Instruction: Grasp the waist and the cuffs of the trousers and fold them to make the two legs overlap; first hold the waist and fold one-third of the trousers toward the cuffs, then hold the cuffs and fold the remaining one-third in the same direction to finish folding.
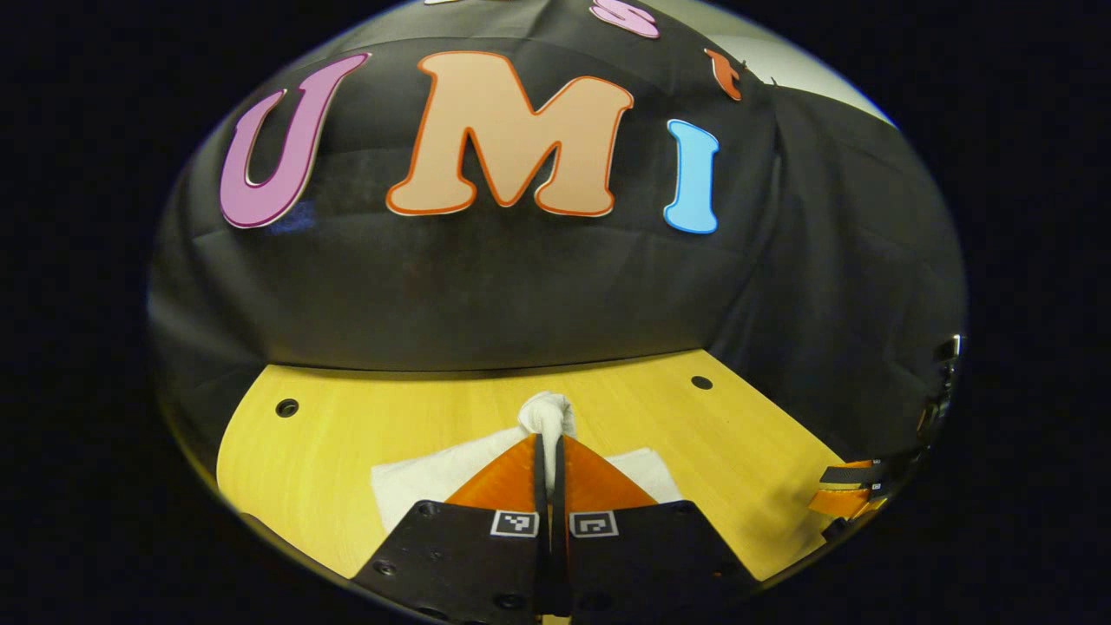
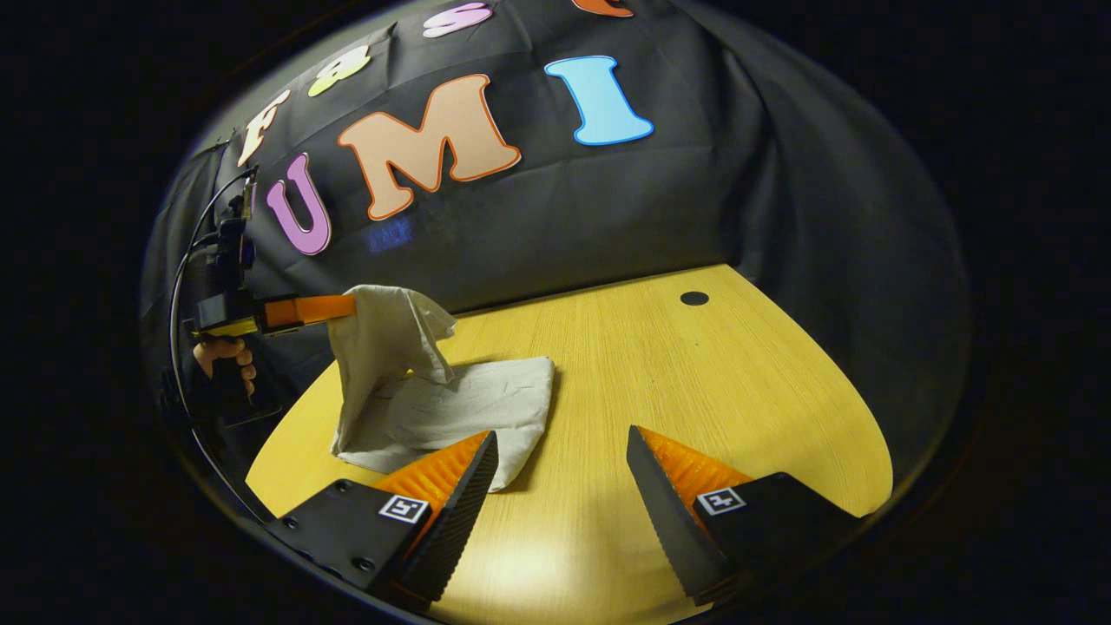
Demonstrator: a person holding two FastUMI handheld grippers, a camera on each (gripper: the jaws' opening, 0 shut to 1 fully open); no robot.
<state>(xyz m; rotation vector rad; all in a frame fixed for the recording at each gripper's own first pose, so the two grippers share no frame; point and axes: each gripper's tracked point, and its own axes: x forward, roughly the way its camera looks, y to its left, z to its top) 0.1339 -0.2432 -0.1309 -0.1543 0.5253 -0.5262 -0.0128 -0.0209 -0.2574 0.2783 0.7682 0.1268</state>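
The trousers [image 2: 451, 408] are pale cream cloth, folded into a small pile on the yellow table [image 2: 677, 391]. My left gripper [image 1: 549, 438] is shut on one end of them; a bunched tuft [image 1: 547, 412] sticks out past its fingertips. In the right gripper view that same gripper [image 2: 347, 308] holds the pinched end lifted above the table, the cloth hanging down to the flat part. My right gripper [image 2: 562, 447] stands open just right of the pile, with its left finger [image 2: 451, 486] over the cloth's near edge and nothing between its fingers.
A hand [image 2: 227, 356] holds the left gripper at the table's left edge. The table has round holes [image 2: 693, 298] near its back edge, and its right half is bare wood. The right gripper [image 1: 851, 490] sits at the right edge of the left gripper view.
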